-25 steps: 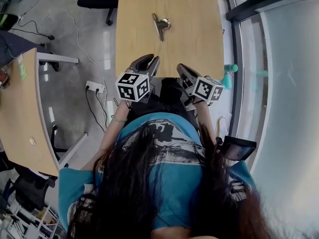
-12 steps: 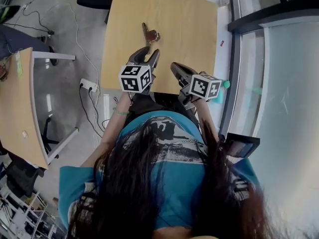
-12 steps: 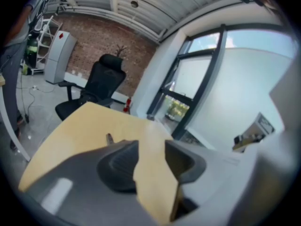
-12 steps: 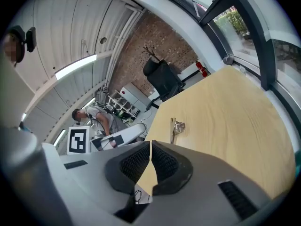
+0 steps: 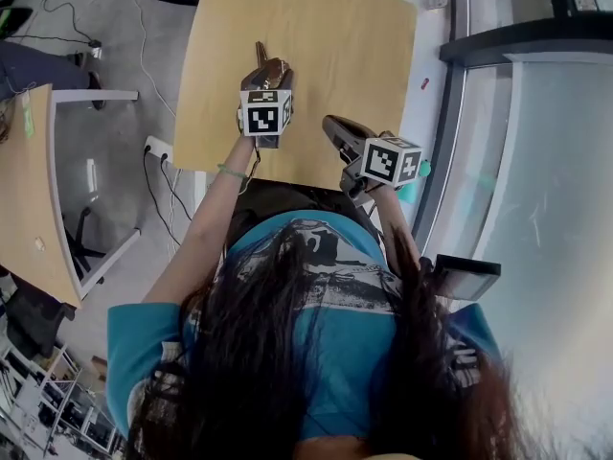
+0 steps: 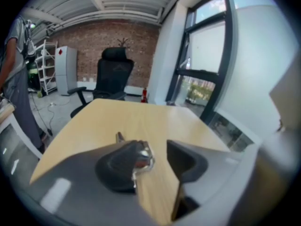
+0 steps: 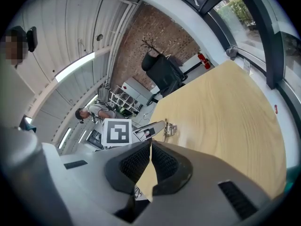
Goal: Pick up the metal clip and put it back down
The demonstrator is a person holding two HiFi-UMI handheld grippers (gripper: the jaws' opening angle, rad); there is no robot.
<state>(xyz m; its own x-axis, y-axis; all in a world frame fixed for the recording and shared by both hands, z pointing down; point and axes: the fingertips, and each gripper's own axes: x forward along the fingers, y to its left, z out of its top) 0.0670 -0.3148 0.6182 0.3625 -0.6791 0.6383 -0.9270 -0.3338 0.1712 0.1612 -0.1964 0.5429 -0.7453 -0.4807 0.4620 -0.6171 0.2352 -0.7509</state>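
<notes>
Two risks stand out from my station. First, the metal clip [image 6: 142, 158] lies flat on the surface [image 6: 141, 121], close against one jaw of the left gripper [image 6: 157, 159] and partly hidden behind it, not centred in the gap. If the jaws shut from this offset, I judge one pad would strike first and skate the clip sideways across the board. Second, the clip is polished and narrow, so a shallow bite on a thin handle could let it twist out during the lift.

Left gripper: jaws opening and released, with the clip between them and no pad pressing on it. In the head view this gripper [image 5: 269, 68] stands over the clip [image 5: 260, 52], towards the left of the surface [image 5: 354, 56].

Right gripper [image 7: 150, 161]: clenched on nothing, ribbed pads together, and held near the surface's near edge [image 5: 332, 125], well apart from the clip.

Materials: the clip is bright, reflective steel with slim looped handles. The surface is pale wood-grain board, smooth with rounded corners. The jaws are matt grey plastic with dark, rubbery pads.
</notes>
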